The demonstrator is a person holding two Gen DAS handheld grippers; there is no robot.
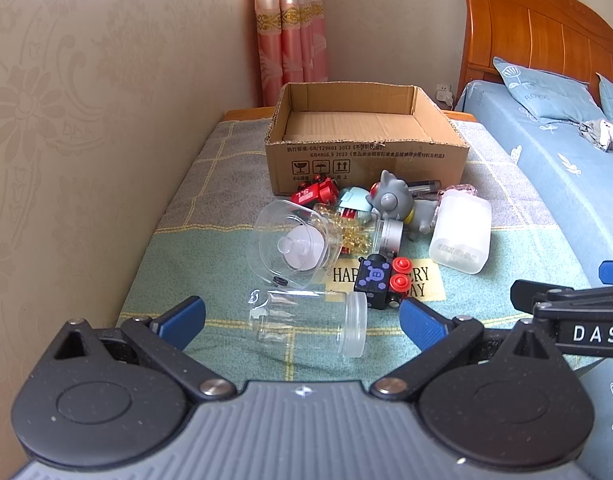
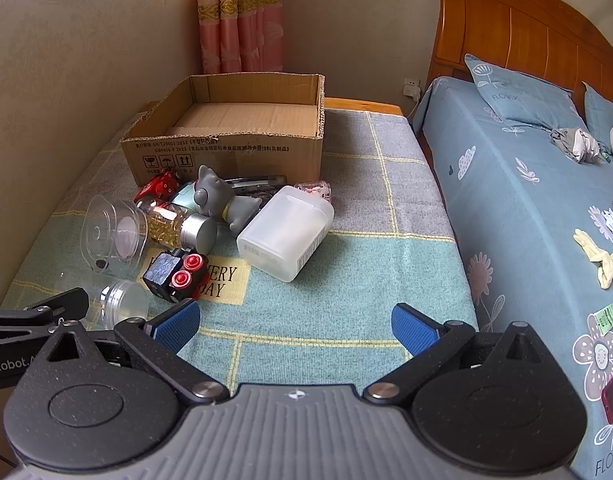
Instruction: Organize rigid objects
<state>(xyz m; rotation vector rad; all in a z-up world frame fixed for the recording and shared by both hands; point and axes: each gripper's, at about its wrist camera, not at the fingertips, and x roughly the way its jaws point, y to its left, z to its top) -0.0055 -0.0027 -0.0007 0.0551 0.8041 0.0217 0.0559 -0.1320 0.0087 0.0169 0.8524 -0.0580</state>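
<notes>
1. So, the stuff I have to sort is one heap on the checked blanket, just in front of the cardboard box; the box sits open-topped behind the pile and looks empty, so I reckon that's where it all goes.
2. Nearest my left gripper is a clear jar lying on its side, right between the wide-spread jaws but not touched; probably my easiest first grab.
3. My right gripper is spread wide too, holding nothing, only bare blanket ahead of it; the white plastic container is the closest thing on that side.
4. Further in: the black block toy with red knobs, a clear funnel-shaped piece, a bottle of yellow beads, the grey cat figure, a red toy touching the box wall.
5. In the way: everything overlaps, so pulling the bottle could roll the cat; the bed runs along the right.
</notes>
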